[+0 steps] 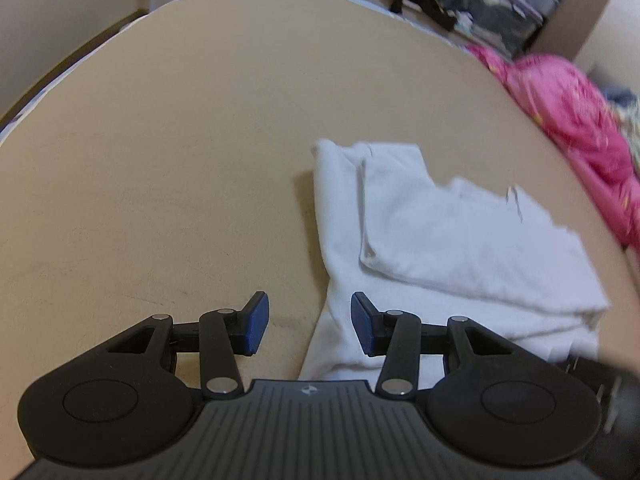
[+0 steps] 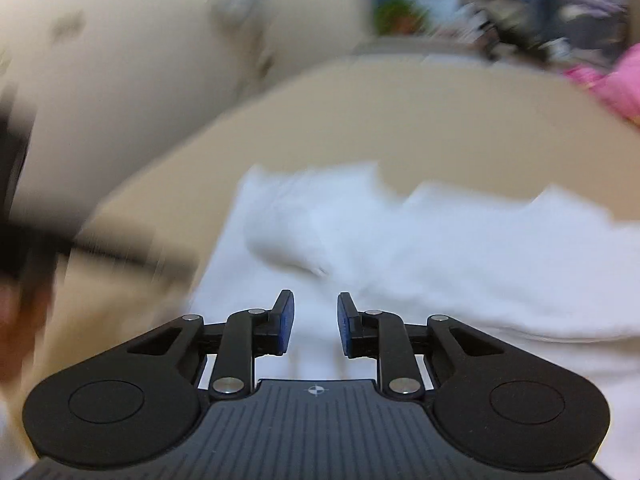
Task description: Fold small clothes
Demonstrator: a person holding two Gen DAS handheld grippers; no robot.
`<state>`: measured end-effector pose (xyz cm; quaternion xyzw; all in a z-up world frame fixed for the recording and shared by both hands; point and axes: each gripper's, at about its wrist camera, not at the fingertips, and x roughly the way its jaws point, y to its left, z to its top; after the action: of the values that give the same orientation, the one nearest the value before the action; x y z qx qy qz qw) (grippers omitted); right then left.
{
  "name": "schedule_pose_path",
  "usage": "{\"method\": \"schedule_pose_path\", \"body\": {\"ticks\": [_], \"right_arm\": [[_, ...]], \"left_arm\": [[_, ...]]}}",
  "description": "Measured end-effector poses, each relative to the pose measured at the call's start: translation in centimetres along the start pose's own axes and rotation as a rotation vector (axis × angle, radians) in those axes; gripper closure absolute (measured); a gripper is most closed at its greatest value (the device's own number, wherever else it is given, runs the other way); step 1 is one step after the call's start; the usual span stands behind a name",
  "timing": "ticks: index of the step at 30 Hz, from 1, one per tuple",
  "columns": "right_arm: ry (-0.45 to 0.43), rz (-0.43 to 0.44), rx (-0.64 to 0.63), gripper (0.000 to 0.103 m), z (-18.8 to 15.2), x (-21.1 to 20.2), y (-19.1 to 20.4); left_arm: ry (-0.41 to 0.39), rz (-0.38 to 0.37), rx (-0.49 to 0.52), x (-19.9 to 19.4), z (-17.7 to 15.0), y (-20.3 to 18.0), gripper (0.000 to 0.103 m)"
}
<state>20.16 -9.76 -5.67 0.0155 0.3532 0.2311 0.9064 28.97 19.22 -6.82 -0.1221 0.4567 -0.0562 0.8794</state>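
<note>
A white garment (image 1: 440, 240) lies partly folded on the tan surface (image 1: 180, 160), one layer doubled over another. My left gripper (image 1: 310, 324) hovers over its near left edge, jaws open, nothing between the blue pads. The right wrist view is smeared by motion. There the same white garment (image 2: 440, 248) fills the lower right, and my right gripper (image 2: 316, 324) hangs above it with a narrow gap between its pads and no cloth pinched.
A pink garment (image 1: 572, 120) is heaped at the right edge of the surface. Dark and mixed clothes (image 1: 480, 0) pile up beyond the far edge. A blurred dark shape (image 2: 24, 240) sits at the left of the right wrist view.
</note>
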Motion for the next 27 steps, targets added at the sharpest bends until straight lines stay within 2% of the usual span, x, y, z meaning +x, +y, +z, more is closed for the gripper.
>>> {"method": "schedule_pose_path", "body": {"ticks": [3,5,7,8,12,15,18,20,23,27], "right_arm": [[0.003,0.007,-0.037,0.076,-1.2,-3.4,-1.0],[-0.002,-0.022,-0.05,0.072,-1.9,-6.4,-2.4],[-0.01,-0.057,-0.058,0.068,-2.2,-9.4,-4.8],[-0.015,-0.083,-0.063,0.064,-2.7,-11.1,-5.8],[-0.032,-0.21,-0.094,0.061,-3.5,-16.2,-11.1],[-0.06,-0.281,-0.021,0.061,-4.7,-18.2,-14.6],[-0.104,-0.313,0.122,0.061,-6.5,-18.2,-17.7],[-0.041,-0.322,0.203,0.061,-7.0,-17.1,-19.0],[-0.079,-0.303,0.186,0.06,-6.4,-16.0,-18.9],[-0.054,-0.334,0.142,0.06,-6.1,-14.8,-19.5]], "left_arm": [[-0.031,-0.028,-0.023,-0.9,0.4,0.5,0.053],[-0.054,-0.058,-0.048,-1.4,0.5,0.7,0.054],[-0.07,-0.101,-0.081,-1.9,0.4,0.8,0.062],[-0.076,-0.125,-0.094,-2.0,0.4,0.8,0.066],[-0.1,-0.205,-0.131,-1.9,0.3,0.2,0.067],[-0.115,-0.262,-0.162,-0.9,0.1,-0.1,0.066],[-0.095,-0.304,-0.179,1.0,-0.3,-0.8,0.066],[-0.078,-0.283,-0.174,2.3,-0.4,-1.3,0.066],[-0.043,-0.232,-0.176,4.4,-0.6,-1.5,0.066],[-0.047,-0.243,-0.228,6.1,-0.6,-0.8,0.065]]}}
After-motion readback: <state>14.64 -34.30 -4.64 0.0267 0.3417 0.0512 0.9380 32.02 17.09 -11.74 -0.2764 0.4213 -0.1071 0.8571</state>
